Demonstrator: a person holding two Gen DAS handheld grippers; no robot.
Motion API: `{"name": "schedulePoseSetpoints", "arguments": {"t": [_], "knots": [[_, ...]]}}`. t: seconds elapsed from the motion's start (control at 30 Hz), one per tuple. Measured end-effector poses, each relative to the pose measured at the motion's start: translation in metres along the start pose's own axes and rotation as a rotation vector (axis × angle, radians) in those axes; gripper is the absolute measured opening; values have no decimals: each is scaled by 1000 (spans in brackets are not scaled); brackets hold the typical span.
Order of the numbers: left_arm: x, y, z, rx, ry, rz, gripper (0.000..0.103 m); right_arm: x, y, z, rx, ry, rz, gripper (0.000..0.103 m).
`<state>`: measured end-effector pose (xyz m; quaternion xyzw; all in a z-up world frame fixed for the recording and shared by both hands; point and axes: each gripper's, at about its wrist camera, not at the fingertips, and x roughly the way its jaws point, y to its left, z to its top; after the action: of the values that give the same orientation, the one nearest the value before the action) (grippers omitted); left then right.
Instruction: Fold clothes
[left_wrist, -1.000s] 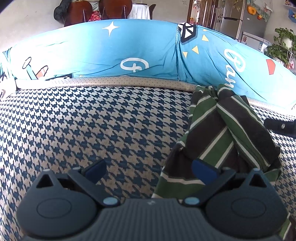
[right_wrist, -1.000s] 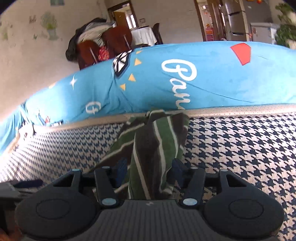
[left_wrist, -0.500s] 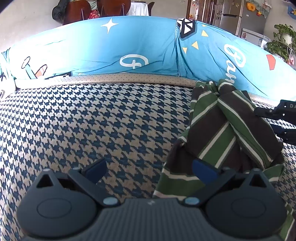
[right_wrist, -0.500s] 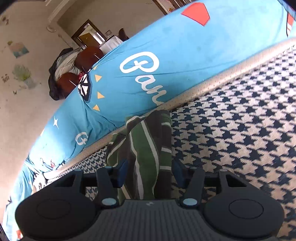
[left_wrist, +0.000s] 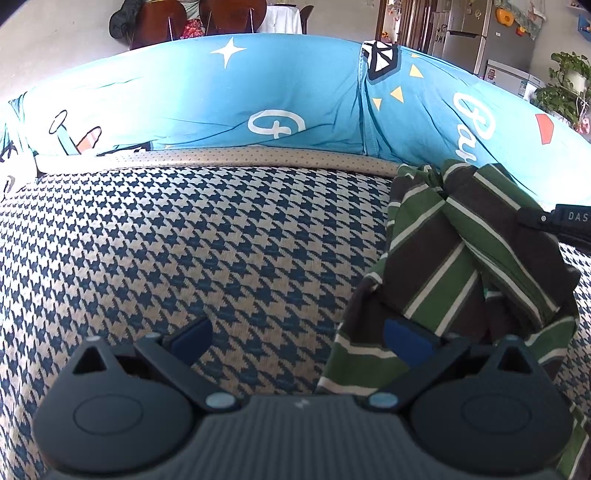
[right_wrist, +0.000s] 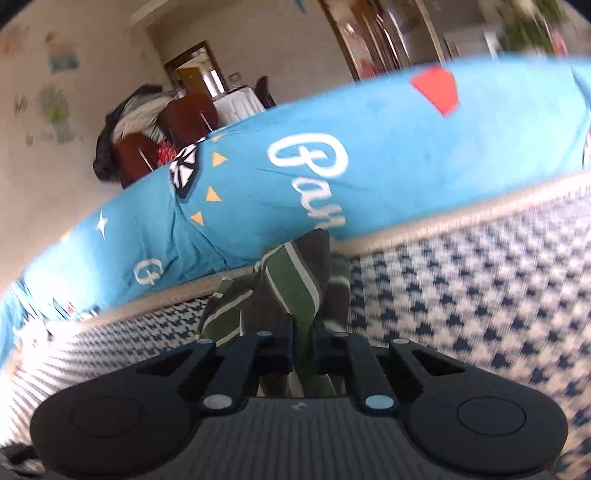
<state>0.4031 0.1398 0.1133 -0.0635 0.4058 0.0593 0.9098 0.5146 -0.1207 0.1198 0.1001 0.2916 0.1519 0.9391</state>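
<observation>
Garment: a green-and-brown striped shirt (left_wrist: 461, 266) is seen crumpled on the houndstooth cover (left_wrist: 184, 240), near the blue cushion (left_wrist: 221, 99). Right gripper (right_wrist: 303, 347) jaws are closing, with a shirt fold pinched between them. Left gripper (left_wrist: 295, 339) is held wide open, nothing gripped.

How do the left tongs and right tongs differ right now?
The left tongs stand wide open with only patterned cover between them; the right tongs are closing on a fold of the striped garment. The left view is sharp, the right view blurred. Both are dark with blue pads and point toward the blue cushion.
</observation>
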Motion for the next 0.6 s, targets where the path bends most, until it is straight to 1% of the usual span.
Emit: {"name": "schedulePoseSetpoints", "arguments": {"t": [0.07,0.17,0.2,0.27,0.37,0.4,0.43,0.53,0.6], "knots": [[-2,3,0,-8,-3,0,103,-5,24,-1,-130,-33,-55,11],[-3,9,0,-27,-9,6,103,-6,63,-12,-328,-65,-102,11],[-4,11,0,-34,-12,9,103,-4,74,-18,-375,-70,-106,11],[-4,16,1,-45,-18,18,103,2,90,-26,-426,-61,-91,11],[-3,23,3,-56,-23,31,103,15,104,-37,-428,-30,32,11],[-3,25,4,-60,-25,34,103,19,107,-40,-423,-10,83,14],[-3,27,4,-63,-27,37,103,20,107,-41,-410,-4,113,19],[-2,32,6,-75,-28,46,103,23,107,-43,-370,15,203,25],[-2,33,7,-82,-28,42,103,18,101,-39,-345,22,217,30]]}}
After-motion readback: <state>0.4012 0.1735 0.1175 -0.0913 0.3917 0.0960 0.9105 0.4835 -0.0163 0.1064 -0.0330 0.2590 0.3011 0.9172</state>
